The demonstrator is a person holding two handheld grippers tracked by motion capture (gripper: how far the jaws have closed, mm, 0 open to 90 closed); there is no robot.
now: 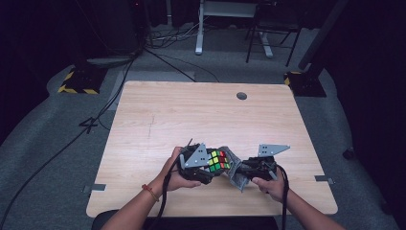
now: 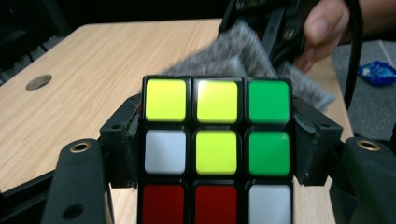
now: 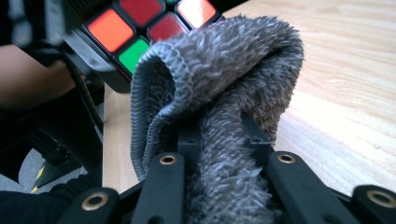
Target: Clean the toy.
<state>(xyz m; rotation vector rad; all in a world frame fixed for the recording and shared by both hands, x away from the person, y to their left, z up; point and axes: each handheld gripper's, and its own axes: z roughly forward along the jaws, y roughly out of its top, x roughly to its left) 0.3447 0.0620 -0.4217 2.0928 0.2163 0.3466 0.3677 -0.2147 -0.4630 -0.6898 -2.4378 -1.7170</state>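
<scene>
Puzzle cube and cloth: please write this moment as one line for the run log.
left gripper: shut on puzzle cube | right gripper: shut on grey cloth | cloth beside cube, contact unclear | above wooden table

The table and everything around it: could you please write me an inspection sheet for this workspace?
Surface: wooden table, round hole near its far edge.
Job's things: cube with mixed colours, held above the table; grey cloth folded, beside the cube.
Clutter: nothing seen on the table.
Grippers: left claw shut on the cube's sides; right claw shut on the cloth.
Cables: one trails from each claw; more cables cross the floor on the far left.
Surroundings: grey floor, striped base, desk legs beyond; blue wrapper on the floor.
</scene>
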